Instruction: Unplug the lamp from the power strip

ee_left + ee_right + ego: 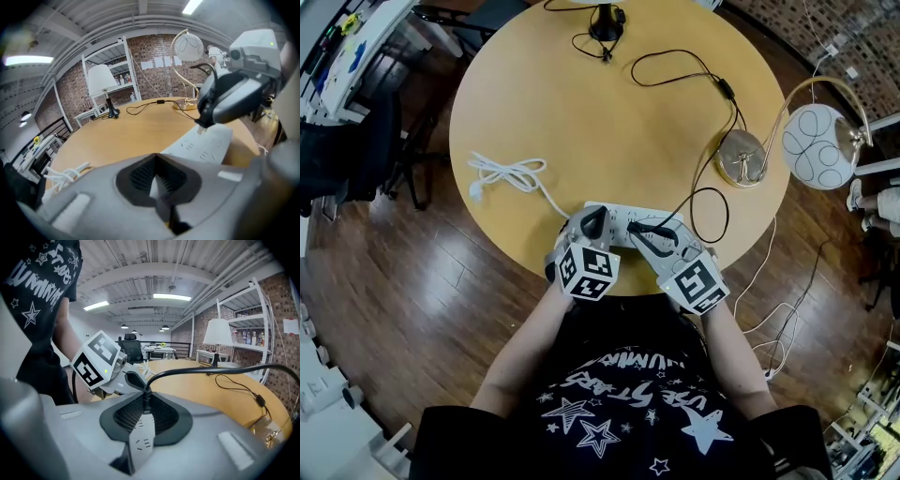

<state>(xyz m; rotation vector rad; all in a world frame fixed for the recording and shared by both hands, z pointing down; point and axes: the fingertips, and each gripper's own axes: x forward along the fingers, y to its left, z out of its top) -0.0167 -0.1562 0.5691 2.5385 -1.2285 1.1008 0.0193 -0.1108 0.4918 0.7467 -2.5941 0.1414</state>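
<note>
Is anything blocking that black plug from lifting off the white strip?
Nothing visible does. The right gripper holds the plug, prongs seemingly just above the power strip; only its own cord trails away.

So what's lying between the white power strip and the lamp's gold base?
Only the lamp's black cord, looping over the bare table, as the head view shows.

An open-plan office or studio workspace: an exposed red-brick wall (150, 49), white metal shelving racks (248, 320), long strip lights (172, 297) under a bare beamed ceiling, black office chairs (131, 348) at far tables, dark wood-plank floor (441, 281) and a round light-wood desk (609, 122).
</note>
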